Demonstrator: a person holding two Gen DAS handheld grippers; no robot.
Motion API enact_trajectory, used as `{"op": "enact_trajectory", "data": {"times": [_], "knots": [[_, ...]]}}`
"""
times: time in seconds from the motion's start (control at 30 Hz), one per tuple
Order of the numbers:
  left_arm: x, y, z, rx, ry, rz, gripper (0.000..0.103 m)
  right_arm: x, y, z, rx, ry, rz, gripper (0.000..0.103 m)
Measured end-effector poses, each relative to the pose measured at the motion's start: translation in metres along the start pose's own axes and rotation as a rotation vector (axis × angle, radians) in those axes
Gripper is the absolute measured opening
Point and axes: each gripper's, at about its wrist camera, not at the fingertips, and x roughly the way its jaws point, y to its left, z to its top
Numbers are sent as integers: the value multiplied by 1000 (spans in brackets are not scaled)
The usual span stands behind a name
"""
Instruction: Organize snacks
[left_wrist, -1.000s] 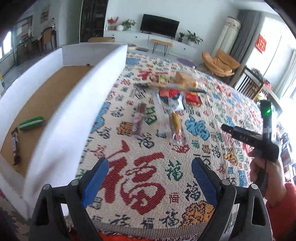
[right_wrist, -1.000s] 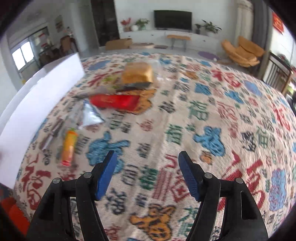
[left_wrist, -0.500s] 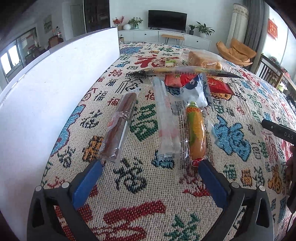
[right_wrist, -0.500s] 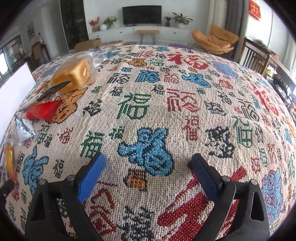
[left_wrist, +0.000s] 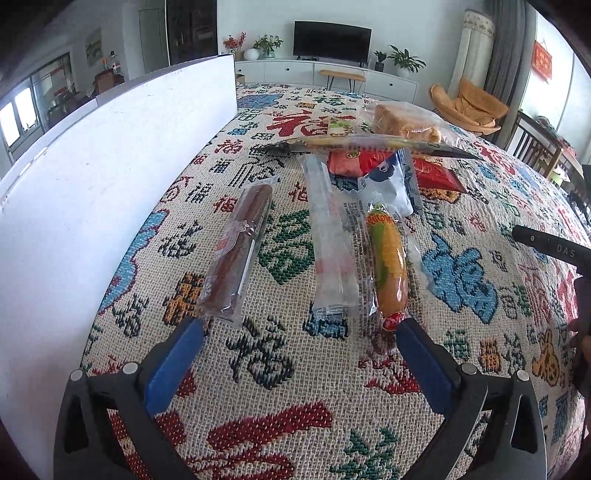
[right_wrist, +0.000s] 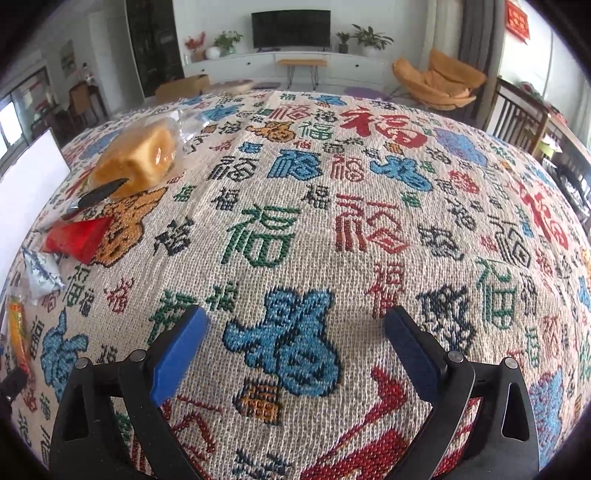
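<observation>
My left gripper (left_wrist: 299, 332) is open and empty, low over the patterned tablecloth, just short of three wrapped snacks lying side by side: a brown sausage stick (left_wrist: 238, 251), a clear pale stick (left_wrist: 328, 243) and an orange corn sausage (left_wrist: 388, 262). Beyond them lie a white-blue packet (left_wrist: 388, 184), a red packet (left_wrist: 369, 162), a long dark-tipped packet (left_wrist: 369, 142) and bagged bread (left_wrist: 406, 120). My right gripper (right_wrist: 295, 325) is open and empty over bare cloth; the bread (right_wrist: 140, 158) and red packet (right_wrist: 77, 238) lie far to its left.
A white box wall (left_wrist: 92, 206) stands along the left edge of the cloth, close to the brown stick. The other handheld gripper's body (left_wrist: 554, 247) shows at the right edge. Chairs and a TV cabinet stand beyond the table.
My left gripper has dropped and moved forward from beside the box to just before the three snack sticks. My right gripper swung right, away from the snacks, over bare cloth.
</observation>
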Motion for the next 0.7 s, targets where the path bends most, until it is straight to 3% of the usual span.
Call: {"op": "enact_trajectory", "data": {"times": [0.7], "knots": [[0, -2, 0, 9, 3, 6, 103, 0, 2, -1, -4, 0, -5, 99]]}}
